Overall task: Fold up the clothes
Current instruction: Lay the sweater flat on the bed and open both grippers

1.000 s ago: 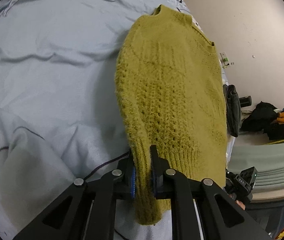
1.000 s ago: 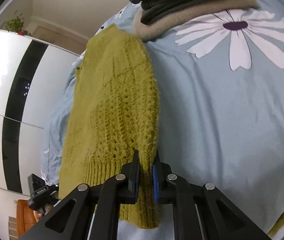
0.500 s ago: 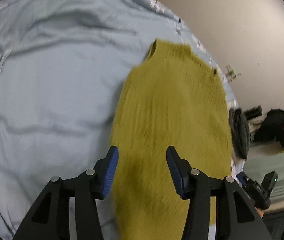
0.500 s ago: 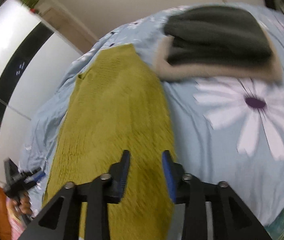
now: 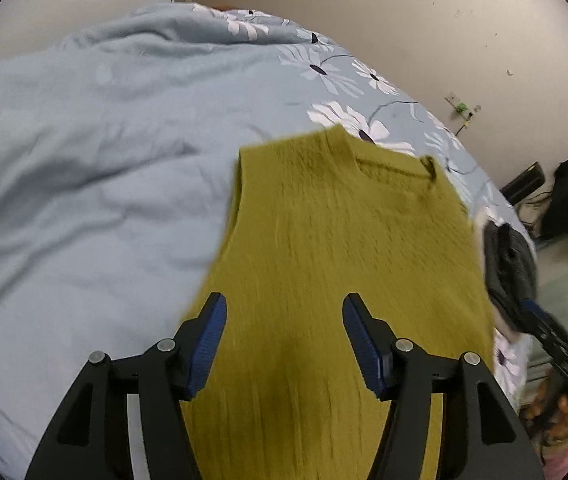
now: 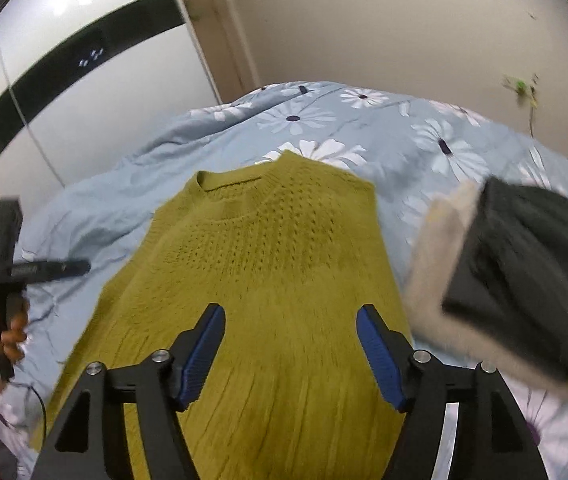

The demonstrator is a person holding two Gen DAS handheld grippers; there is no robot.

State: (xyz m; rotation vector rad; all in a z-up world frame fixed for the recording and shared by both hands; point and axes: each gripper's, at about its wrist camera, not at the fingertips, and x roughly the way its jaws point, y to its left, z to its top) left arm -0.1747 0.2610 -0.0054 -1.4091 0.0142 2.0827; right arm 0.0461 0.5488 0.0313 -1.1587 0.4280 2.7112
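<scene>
I have the mustard knit sweater (image 5: 344,264) lying flat on the bed (image 5: 84,184), neckline away from me, its sides already turned in so it reads as one long panel. Just to its right in the right wrist view sits a stack of folded clothes (image 6: 516,280), dark grey on beige.

My left hand-held gripper (image 5: 284,344) has just been opening; its jaws stand well apart above the near part of the knit, pads clear of it and nothing clamped. The right hand-held gripper (image 6: 290,350) has likewise just been opening and hovers empty over the same end of the sweater.

I judge the garment soft, limp and fairly thick, not slippery: the fuzzy open stitch should give the pads good purchase but could snag or stretch if I drag it. It will sag between two hold points, so I would pinch both near corners of the hem end, through all layers, and carry them together toward the neckline, keeping the hem edge taut and level.
</scene>
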